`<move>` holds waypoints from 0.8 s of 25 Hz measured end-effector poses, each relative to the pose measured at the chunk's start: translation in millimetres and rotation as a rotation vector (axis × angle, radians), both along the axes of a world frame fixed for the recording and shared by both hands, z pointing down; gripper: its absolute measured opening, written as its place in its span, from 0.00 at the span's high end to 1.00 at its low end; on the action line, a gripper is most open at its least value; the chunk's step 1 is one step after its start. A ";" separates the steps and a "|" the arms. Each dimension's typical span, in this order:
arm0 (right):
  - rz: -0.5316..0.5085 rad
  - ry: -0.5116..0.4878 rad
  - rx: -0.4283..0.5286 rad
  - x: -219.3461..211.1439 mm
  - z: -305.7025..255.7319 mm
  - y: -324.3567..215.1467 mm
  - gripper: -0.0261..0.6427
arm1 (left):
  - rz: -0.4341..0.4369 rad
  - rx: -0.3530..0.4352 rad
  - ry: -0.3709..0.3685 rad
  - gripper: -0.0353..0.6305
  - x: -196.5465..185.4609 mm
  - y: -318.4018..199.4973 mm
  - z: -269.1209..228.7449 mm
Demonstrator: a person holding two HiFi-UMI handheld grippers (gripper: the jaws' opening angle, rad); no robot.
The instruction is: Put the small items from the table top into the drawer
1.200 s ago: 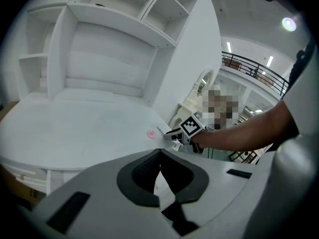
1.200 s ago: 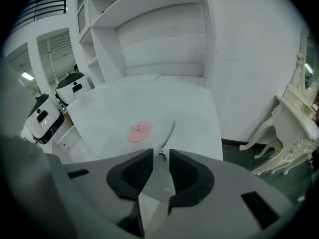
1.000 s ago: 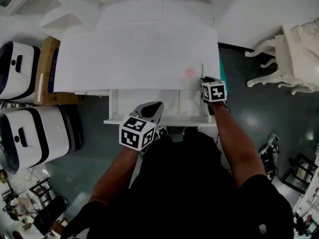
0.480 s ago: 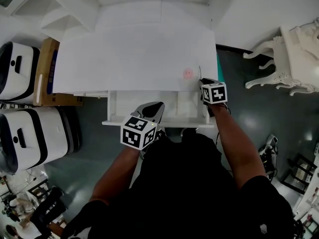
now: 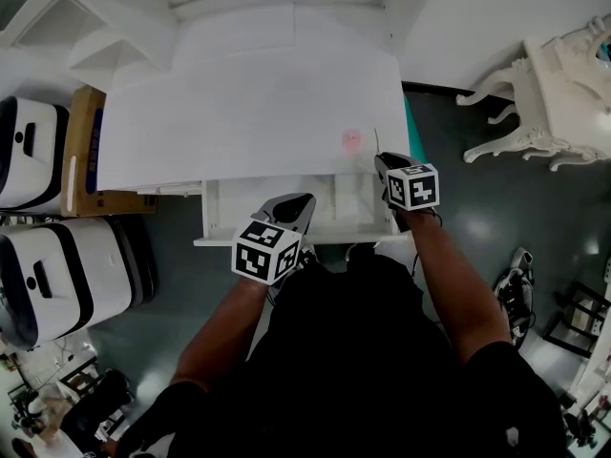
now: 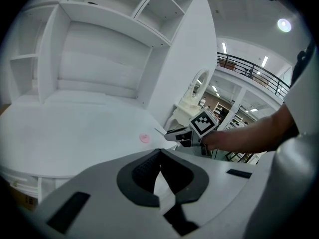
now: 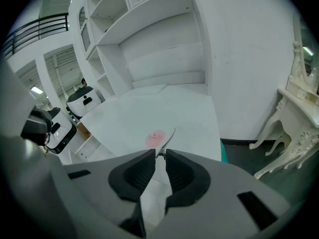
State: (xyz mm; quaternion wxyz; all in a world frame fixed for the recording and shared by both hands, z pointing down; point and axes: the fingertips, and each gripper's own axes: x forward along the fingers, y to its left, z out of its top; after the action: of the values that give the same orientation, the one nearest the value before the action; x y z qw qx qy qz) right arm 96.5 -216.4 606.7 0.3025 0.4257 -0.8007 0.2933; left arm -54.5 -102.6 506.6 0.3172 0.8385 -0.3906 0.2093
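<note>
Head view shows two small items on the white table top [image 5: 239, 103], both just behind the right end of the one open drawer [image 5: 215, 239]. One is a flat, round, pale pink disc [image 5: 351, 140]; the other is a thin, slightly curved silvery clip [image 5: 375, 138], which is closer to the drawer's right corner and points away from the drawer. Of the two grippers, the right gripper [image 7: 160, 152] sits above the drawer's right end. Its jaws are drawn nearly together and pinch the clip's dark near end between their tips, while the rest of the clip reaches forward alongside the disc. The left gripper [image 5: 304, 201] hovers over the drawer's front rail near its middle, jaws closed tip to tip with nothing between them.
</note>
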 end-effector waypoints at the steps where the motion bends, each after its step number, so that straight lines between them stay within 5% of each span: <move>1: -0.006 -0.005 0.002 -0.5 -3.2 4.7 0.84 | 0.003 0.000 0.000 0.94 0.4 -0.2 0.0; 14: -0.148 -0.061 -0.120 -17.7 -1.6 93.8 0.84 | 0.015 -0.005 0.002 0.94 -0.6 -0.4 4.8; 20: -0.170 -0.036 -0.248 -26.5 34.8 116.8 0.84 | 0.023 -0.015 -0.007 0.94 -0.3 3.8 7.9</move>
State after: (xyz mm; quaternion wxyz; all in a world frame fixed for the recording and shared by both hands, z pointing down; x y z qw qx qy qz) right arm 69.9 -99.6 641.5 0.3619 0.3105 -0.7969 0.3709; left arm -54.9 -98.8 514.5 0.3196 0.8399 -0.3803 0.2188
